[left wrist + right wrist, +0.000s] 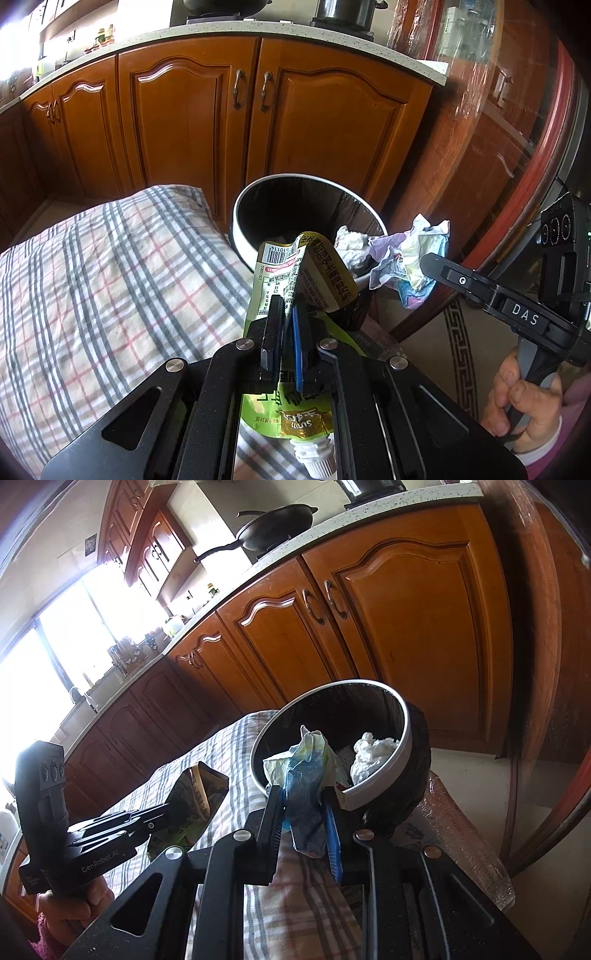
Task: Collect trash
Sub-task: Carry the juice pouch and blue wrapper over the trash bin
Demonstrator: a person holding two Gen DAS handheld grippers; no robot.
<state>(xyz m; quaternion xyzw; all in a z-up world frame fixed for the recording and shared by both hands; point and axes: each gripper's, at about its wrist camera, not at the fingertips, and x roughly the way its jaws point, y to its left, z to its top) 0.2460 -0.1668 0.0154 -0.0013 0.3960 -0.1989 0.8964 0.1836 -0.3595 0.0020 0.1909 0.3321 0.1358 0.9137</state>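
Left wrist view: left gripper (286, 314) clamps a green pouch (295, 273) near the bin (243, 206); right gripper (303, 797) pinches crumpled paper (306, 775)

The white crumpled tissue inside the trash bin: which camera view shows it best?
The right wrist view: the white crumpled tissue lies unobstructed inside the trash bin. In the left wrist view, the green pouch and colourful crumpled paper partly hide it.
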